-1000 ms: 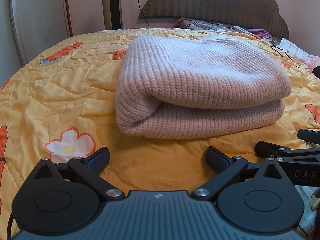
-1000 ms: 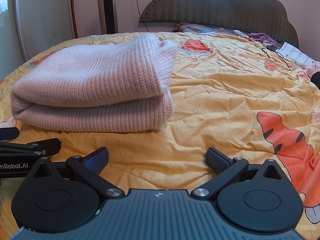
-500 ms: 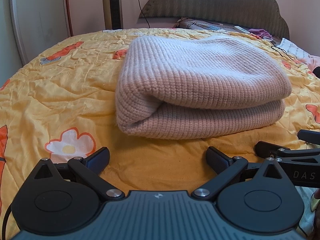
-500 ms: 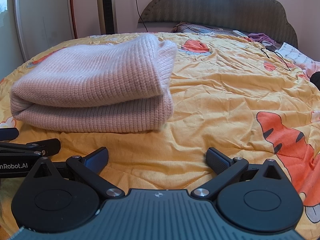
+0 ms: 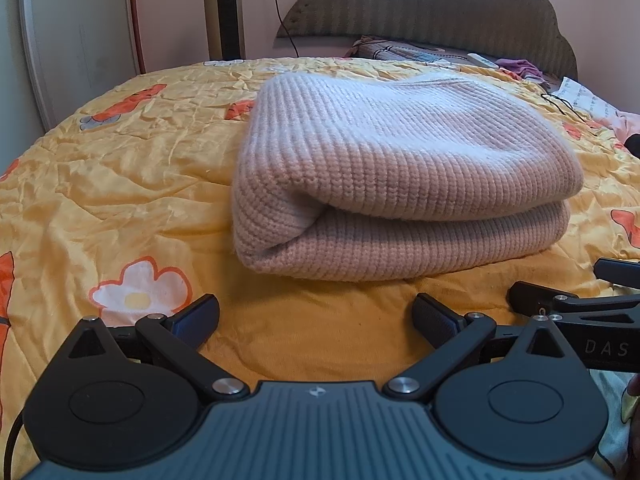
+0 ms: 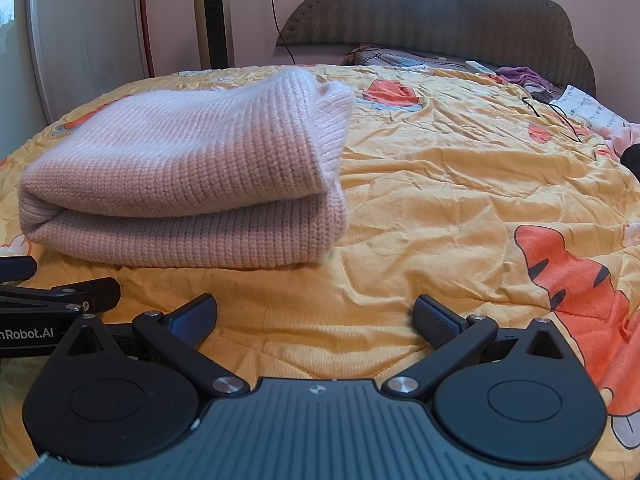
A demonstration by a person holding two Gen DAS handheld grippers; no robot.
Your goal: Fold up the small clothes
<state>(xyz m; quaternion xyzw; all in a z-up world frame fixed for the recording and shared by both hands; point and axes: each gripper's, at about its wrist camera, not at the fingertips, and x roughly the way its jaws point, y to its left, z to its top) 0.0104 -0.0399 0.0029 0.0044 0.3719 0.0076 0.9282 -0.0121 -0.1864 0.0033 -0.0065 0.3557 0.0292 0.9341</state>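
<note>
A pink knitted sweater [image 5: 400, 184] lies folded in a thick stack on the yellow bedspread [image 5: 120, 184]. It also shows in the right wrist view [image 6: 192, 184], to the left. My left gripper [image 5: 316, 316] is open and empty, low over the bedspread just in front of the sweater. My right gripper [image 6: 316, 316] is open and empty, in front of the sweater's right end. The right gripper's fingers [image 5: 560, 300] show at the left wrist view's right edge, and the left gripper's fingers [image 6: 60, 292] at the right wrist view's left edge.
A dark padded headboard [image 6: 440, 8] stands at the far end. Pillows and loose clothes [image 6: 520, 74] lie near it, with a black cable [image 6: 556, 110] on the bedspread. A tower fan [image 6: 212, 16] and white wardrobe [image 6: 88, 28] stand beyond the bed at left.
</note>
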